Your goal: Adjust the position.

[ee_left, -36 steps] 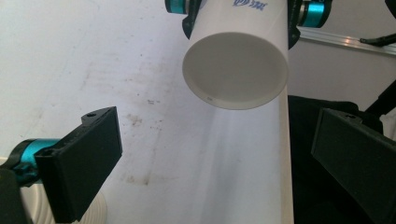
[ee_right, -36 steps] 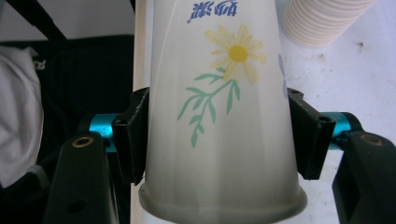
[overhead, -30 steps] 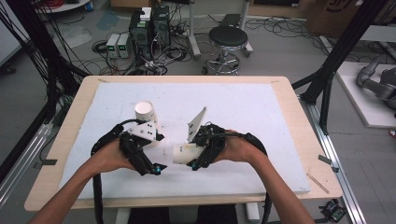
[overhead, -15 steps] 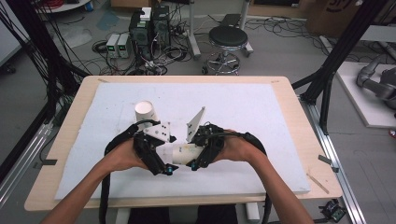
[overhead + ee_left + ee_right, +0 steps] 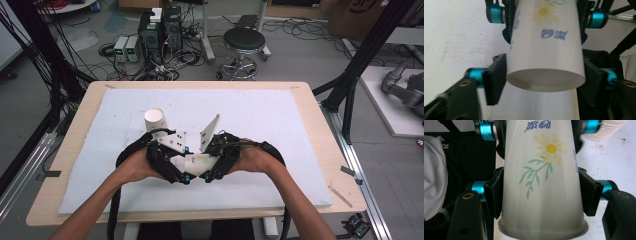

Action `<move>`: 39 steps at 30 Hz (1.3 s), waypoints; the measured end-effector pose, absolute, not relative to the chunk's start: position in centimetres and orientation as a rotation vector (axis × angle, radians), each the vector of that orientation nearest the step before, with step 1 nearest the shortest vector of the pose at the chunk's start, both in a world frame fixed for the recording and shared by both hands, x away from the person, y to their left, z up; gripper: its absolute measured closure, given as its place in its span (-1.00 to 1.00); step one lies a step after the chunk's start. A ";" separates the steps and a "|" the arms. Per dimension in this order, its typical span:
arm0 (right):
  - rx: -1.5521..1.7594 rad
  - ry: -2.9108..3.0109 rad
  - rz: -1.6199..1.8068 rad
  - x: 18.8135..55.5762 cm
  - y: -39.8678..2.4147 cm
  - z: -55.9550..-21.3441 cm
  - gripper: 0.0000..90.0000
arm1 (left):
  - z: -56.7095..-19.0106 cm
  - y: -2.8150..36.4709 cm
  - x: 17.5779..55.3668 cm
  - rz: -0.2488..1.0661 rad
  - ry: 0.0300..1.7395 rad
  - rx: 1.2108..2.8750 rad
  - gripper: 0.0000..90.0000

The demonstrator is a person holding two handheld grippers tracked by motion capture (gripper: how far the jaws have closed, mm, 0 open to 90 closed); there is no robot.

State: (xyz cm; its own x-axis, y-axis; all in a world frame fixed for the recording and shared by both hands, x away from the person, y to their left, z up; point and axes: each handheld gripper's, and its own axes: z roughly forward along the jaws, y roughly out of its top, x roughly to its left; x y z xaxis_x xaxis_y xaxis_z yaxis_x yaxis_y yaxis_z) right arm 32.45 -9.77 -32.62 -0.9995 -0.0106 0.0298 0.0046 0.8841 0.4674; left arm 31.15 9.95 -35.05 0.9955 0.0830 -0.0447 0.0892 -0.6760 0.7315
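Observation:
A white paper cup (image 5: 198, 161) printed with a yellow daisy and blue lettering lies level between both grippers, just above the mat near the front. My left gripper (image 5: 184, 175) has just been closing, and its black pads now press the cup's base end (image 5: 544, 50). My right gripper (image 5: 206, 175) is shut on the rim end (image 5: 541, 182). In the left gripper view my own gripper (image 5: 545, 80) clamps the near end, with the right gripper's pads (image 5: 508, 22) farther along the cup. The right gripper view shows the right gripper (image 5: 541, 195) gripping the cup above its rolled lip.
A stack of white cups (image 5: 156, 120) stands upside down on the white mat (image 5: 280, 115), just behind my left hand; its ribbed rims (image 5: 607, 130) appear in the right gripper view. The wooden table edge (image 5: 327, 135) frames the mat. A stool and cables lie on the floor beyond.
My left gripper moved right to the cup, and its jaws went from wide open to closed on the cup's end. The right hand and the cup stayed in place.

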 end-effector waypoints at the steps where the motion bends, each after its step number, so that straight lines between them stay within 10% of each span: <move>1: 0.008 -3.018 -0.746 32.5 -9.8 -32.6 -0.25 | -35.0 9.9 31.1 -0.007 0.118 2.313 -0.21; 39: -0.011 -2.959 -1.034 32.4 -11.2 -30.9 -0.69 | -36.3 12.0 30.3 0.027 0.161 2.227 -0.17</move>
